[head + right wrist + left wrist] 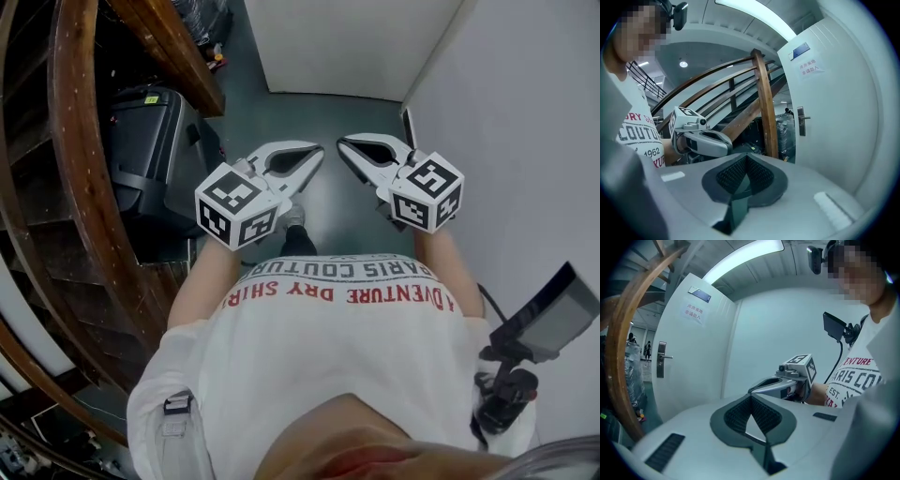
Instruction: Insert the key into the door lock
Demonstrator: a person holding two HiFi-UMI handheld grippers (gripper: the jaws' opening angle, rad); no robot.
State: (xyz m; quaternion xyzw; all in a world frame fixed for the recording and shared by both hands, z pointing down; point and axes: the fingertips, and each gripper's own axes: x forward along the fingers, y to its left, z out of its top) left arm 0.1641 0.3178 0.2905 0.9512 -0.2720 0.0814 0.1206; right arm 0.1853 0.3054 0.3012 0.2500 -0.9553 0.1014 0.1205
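Note:
My left gripper (316, 156) and right gripper (344, 144) are held side by side in front of my chest, both pointing ahead over the dark floor. In the left gripper view its ribbed pads (740, 414) meet at the tip, with nothing between them. The right gripper's pads (736, 174) are likewise pressed together and empty. No key shows in any view. The white door (693, 366) stands ahead with a paper sign; its metal handle and lock plate (660, 360) are at the left, some way off. In the right gripper view the same handle (801, 121) is on the door's left edge.
A curved wooden stair rail (84, 187) and a black wrapped case (150, 159) crowd the left side. A pale wall (525, 112) runs along the right. A small monitor on a mount (548, 319) hangs at my right hip. Dark floor (328, 112) leads to the door.

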